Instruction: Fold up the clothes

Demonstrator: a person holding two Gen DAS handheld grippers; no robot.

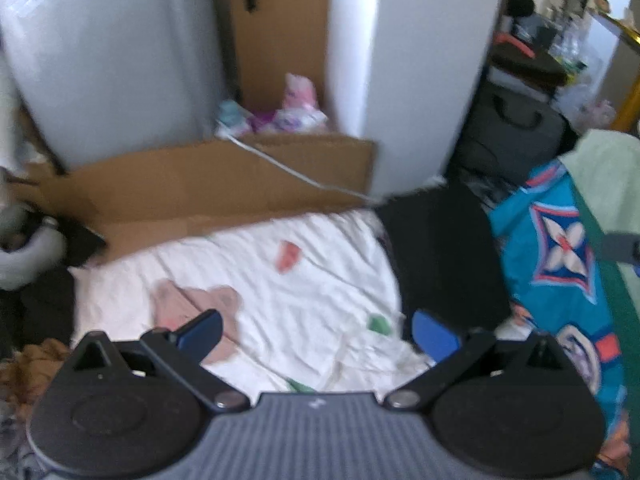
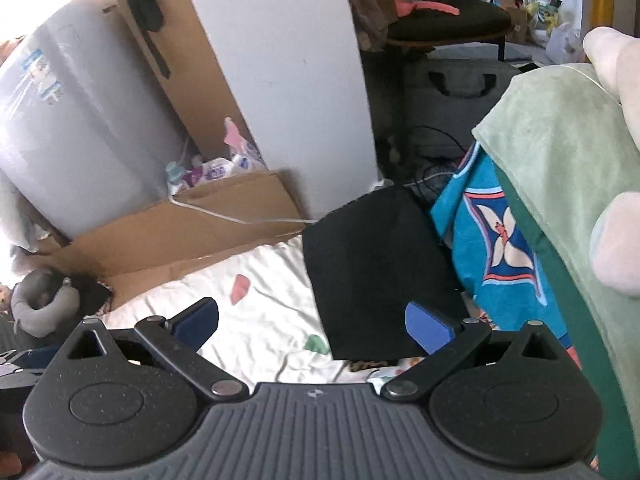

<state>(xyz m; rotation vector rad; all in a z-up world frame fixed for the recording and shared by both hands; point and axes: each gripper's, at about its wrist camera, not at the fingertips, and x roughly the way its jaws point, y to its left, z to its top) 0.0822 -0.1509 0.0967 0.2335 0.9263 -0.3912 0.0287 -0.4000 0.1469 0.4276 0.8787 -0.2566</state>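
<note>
**Both grippers wide open, nothing grabbed**

Left gripper [image 1: 316, 330] spread, empty, hovering over white sheet [image 1: 280, 280]. Right gripper [image 2: 312, 322] same, spread above folded black garment [image 2: 372, 264]. Teal patterned cloth [image 2: 492, 240] just right, touching it.

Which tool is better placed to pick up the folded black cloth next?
Probably the right tool: it hangs open with the black cloth reaching between its fingers. In the left tool view the cloth lies off toward one finger.
</note>
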